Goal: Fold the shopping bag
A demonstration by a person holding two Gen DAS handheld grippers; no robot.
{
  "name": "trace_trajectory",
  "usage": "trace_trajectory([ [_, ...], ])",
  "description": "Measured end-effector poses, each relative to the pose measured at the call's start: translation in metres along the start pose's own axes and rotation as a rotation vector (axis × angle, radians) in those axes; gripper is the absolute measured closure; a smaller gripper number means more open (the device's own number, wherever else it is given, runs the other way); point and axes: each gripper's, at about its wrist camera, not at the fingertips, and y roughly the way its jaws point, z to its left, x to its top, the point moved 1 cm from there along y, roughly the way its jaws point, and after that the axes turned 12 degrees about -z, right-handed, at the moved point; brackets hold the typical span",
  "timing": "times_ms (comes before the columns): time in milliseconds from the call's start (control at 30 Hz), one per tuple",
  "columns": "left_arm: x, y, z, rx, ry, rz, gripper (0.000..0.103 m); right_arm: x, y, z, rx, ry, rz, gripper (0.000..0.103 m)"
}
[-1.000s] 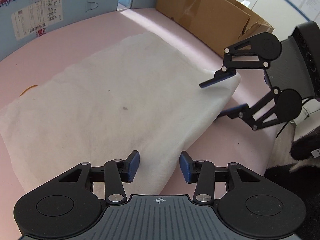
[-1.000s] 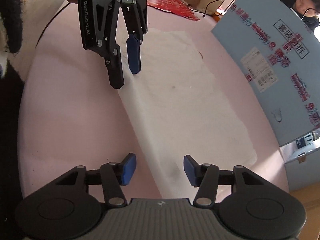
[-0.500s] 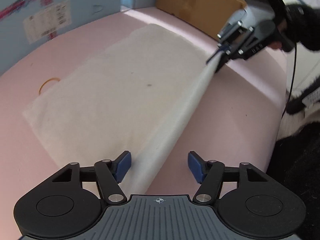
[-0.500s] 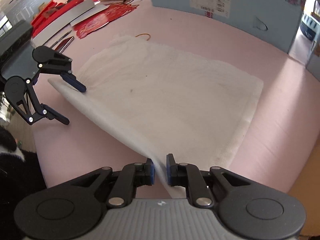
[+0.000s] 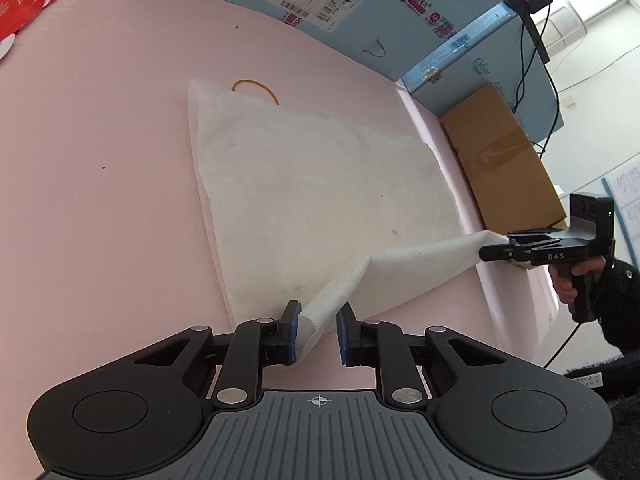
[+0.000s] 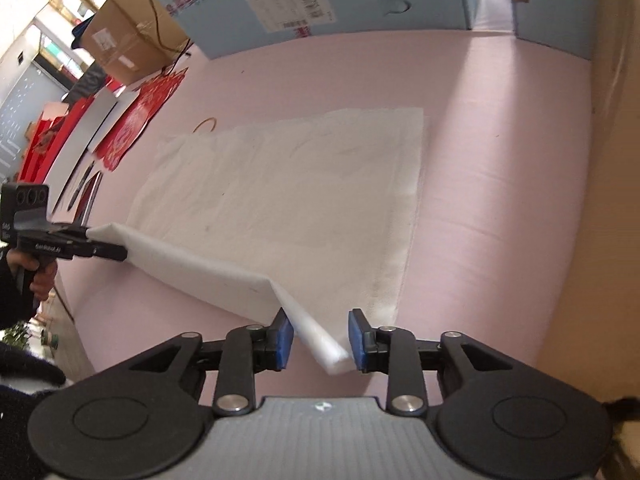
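A white fabric shopping bag (image 5: pixel 320 184) lies flat on the pink table (image 5: pixel 100 200), with its near long edge lifted into a low ridge between my two grippers. My left gripper (image 5: pixel 318 332) is narrowed on one near corner, and the fabric stands folded between its blue pads. From the right wrist it shows at the left (image 6: pixel 120 250), holding that corner above the table. My right gripper (image 6: pixel 320 336) has the other near corner of the bag (image 6: pixel 288 200) slanting across between its pads. It also appears in the left wrist view (image 5: pixel 486 250), carrying the raised corner.
An orange rubber band (image 5: pixel 256 86) lies at the bag's far corner. A blue board (image 5: pixel 360 8) and brown cardboard (image 5: pixel 500 152) wall the table's far side. Red paper items (image 6: pixel 132 136) lie beyond the bag. A person's hand (image 5: pixel 568 280) holds the right gripper.
My left gripper's jaws have narrowed onto the bag corner. The right gripper's pads stand a little wider than half a second ago. The near edge is raised higher between both.
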Motion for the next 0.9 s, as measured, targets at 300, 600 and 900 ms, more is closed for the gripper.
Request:
trace_trajectory([
  [300,0.011,-0.001,-0.02,0.199,0.076,0.005,0.085,-0.005,0.017,0.022,-0.29,-0.2,0.033,0.076],
  [600,0.004,0.004,-0.049,0.388,0.221,0.002,0.082,-0.032,0.02,0.062,-0.575,-0.503,-0.105,0.067],
  [900,-0.001,0.007,-0.063,0.441,0.317,0.017,0.083,-0.06,0.029,0.157,-0.33,-0.635,-0.392,0.067],
])
